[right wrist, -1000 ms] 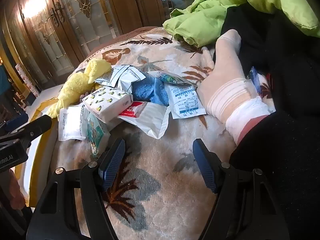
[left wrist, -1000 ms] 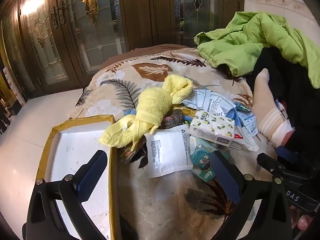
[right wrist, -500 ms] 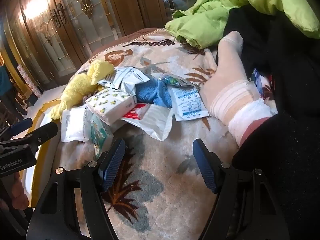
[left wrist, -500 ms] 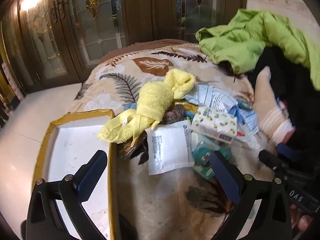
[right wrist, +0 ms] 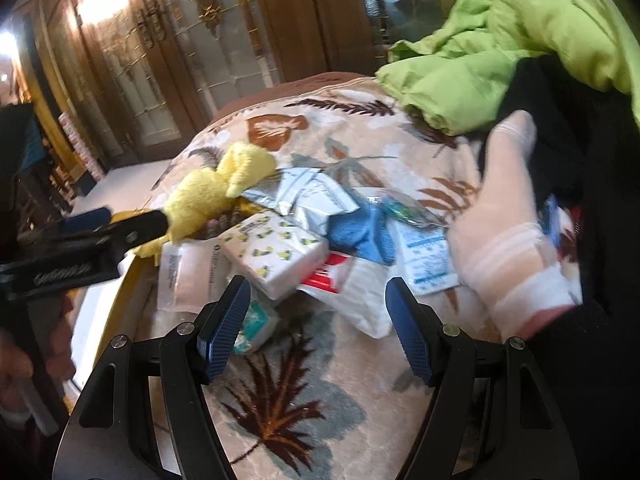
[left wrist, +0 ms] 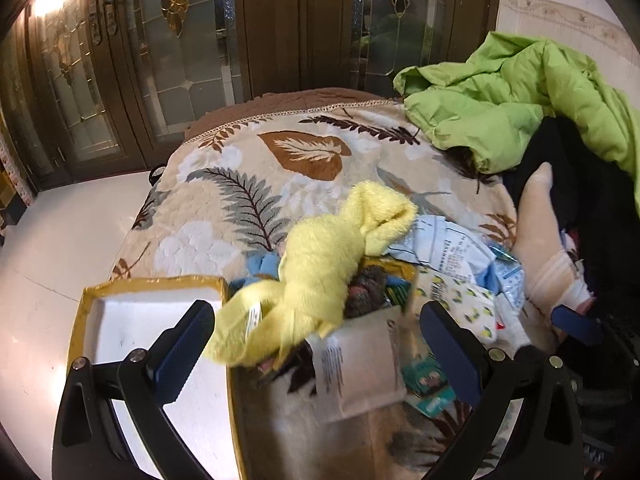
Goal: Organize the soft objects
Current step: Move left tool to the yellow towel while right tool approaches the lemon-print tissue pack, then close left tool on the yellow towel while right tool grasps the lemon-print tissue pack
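Now both tongs, left (left wrist: pixel 316 344) and right (right wrist: pixel 316 328), gape empty. Likely next: the left closes on the yellow towel (left wrist: pixel 320 276), then lifts it into the box (left wrist: pixel 80 320).

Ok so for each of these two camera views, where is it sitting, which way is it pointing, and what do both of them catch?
Left wrist: on the left gripper, open, facing across the bed at the yellow towel, with the white box at lower left; the other gripper's tip shows at the right edge.
Right wrist: on the right gripper, open, facing the packet pile and tissue pack; a socked foot is on the right, the left gripper on the left.
Shared: towel, tissue pack, green jacket.
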Available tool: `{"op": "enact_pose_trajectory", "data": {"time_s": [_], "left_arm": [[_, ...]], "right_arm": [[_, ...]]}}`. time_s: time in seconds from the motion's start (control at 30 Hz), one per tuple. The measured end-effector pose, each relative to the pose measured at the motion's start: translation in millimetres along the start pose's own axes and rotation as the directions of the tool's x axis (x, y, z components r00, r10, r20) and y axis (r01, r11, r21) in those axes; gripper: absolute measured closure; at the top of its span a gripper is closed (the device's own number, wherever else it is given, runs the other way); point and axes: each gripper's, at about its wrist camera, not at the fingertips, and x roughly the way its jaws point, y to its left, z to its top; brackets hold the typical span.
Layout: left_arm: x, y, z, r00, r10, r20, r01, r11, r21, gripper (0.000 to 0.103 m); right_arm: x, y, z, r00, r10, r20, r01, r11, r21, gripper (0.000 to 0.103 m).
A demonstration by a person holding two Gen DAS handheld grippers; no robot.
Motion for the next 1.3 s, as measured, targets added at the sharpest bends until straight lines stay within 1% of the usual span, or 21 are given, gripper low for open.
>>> {"op": "enact_pose_trajectory", "data": {"time_s": [0.2,0.33,0.43,0.47,0.6,0.77,1.17,1.3], "left_arm": [[18,3,12,0.999,-0.021,-0.031,0.022,1.0,0.016,0.0],[26,3,23,0.999,-0.018,-0.039,0.019,1.0,0.016,0.0],[31,1,29,0.998,-0.033,-0.046,0.034,0.999,0.027,0.0],[33,0,30,0.998,-0.043,-0.048,0.045,0.998,0.036,0.0],[36,-6,32,0.999,-0.019,-0.041,0.022,0.998,0.064,0.0],[41,-7,32,0.999,-0.009,-0.04,0.012,0.997,0.072,0.0],[45,-8,34,0.999,-0.001,-0.041,0.004,0.997,0.073,0.0],[47,-10,35,0.999,0.002,-0.044,0.001,0.997,0.075,0.0]], "right_arm": [[10,17,7,0.999,0.044,-0.02,-0.046,0.992,-0.115,0.032],[18,24,17,0.994,0.105,-0.041,-0.111,0.972,-0.208,0.032],[25,25,23,0.991,0.114,-0.071,-0.128,0.96,-0.249,0.032],[27,25,24,0.99,0.117,-0.079,-0.133,0.958,-0.253,0.032],[33,25,26,0.987,0.133,-0.094,-0.153,0.955,-0.253,0.032],[40,26,26,0.983,0.144,-0.113,-0.17,0.949,-0.264,0.032],[41,24,31,0.982,0.153,-0.112,-0.177,0.951,-0.253,0.032],[43,24,32,0.979,0.166,-0.118,-0.191,0.951,-0.245,0.032]]}}
